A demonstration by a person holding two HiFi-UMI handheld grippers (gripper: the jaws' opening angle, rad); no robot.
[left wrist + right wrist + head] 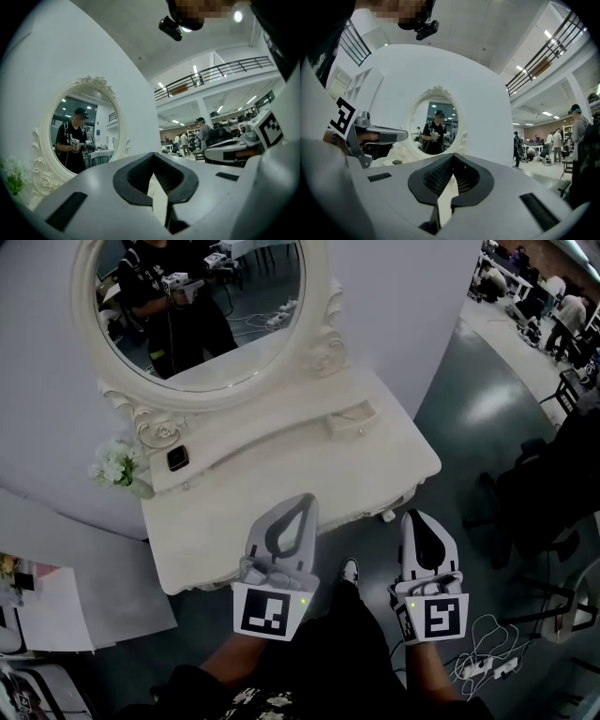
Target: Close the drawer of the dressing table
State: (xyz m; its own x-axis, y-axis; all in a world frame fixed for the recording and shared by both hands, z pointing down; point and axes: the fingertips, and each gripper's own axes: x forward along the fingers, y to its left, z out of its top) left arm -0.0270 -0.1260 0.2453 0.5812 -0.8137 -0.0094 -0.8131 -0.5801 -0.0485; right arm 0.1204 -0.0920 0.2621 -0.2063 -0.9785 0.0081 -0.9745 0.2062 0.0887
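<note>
The left claw (298, 504) and right claw (418, 518), both shut and empty, hover before the desk (216, 540), approaching; next, one should push its seemingly open small drawer (352, 416) in.

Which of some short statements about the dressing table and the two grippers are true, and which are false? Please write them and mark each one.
1. The left gripper and the right gripper both have their jaws together and hold nothing. True.
2. The flowers stand at the table's right end. False: in the head view the flowers stand at the left end of the table.
3. The mirror is oval and shows a person. True.
4. The right gripper touches the drawer. False: it is short of the table, well apart from the drawer.
5. A small dark object lies near the flowers. True.
</note>
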